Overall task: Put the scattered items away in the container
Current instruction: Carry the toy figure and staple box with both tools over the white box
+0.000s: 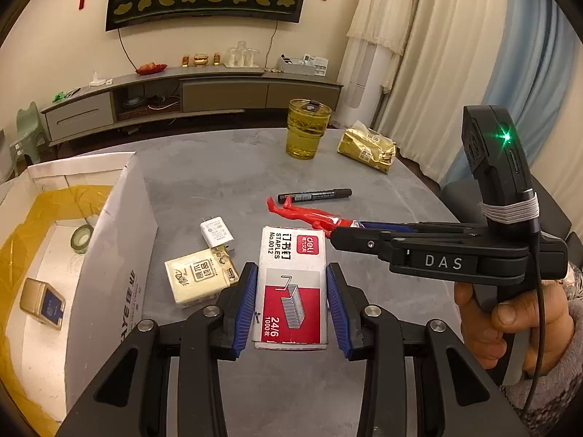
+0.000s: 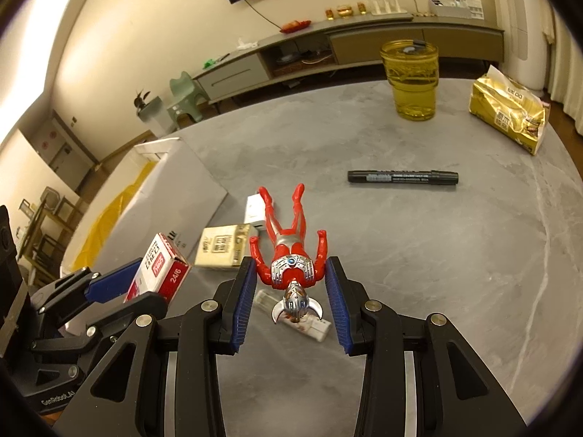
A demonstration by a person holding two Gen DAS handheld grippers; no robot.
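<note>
My left gripper (image 1: 291, 309) is shut on a red-and-white staples box (image 1: 291, 284), with a blue pad pressed to each long side. In the right wrist view that box (image 2: 160, 269) hangs tilted above the table. My right gripper (image 2: 291, 298) is shut on a red and silver toy figure (image 2: 291, 251) at the shoulders, legs pointing away. The container, a white cardboard box (image 1: 109, 240) lined with yellow plastic, stands at the left. It holds a tape roll (image 1: 82, 238) and a gold card case (image 1: 43, 304). A black marker (image 1: 315, 195), white charger (image 1: 216, 233) and tissue pack (image 1: 198, 280) lie on the table.
A yellow glass jar (image 1: 308, 129) and a gold foil bag (image 1: 368, 149) stand at the far side of the grey table (image 1: 226, 167). A small white item (image 2: 317, 327) lies under the figure's head. A person's hand (image 1: 503, 320) grips the right gripper's handle.
</note>
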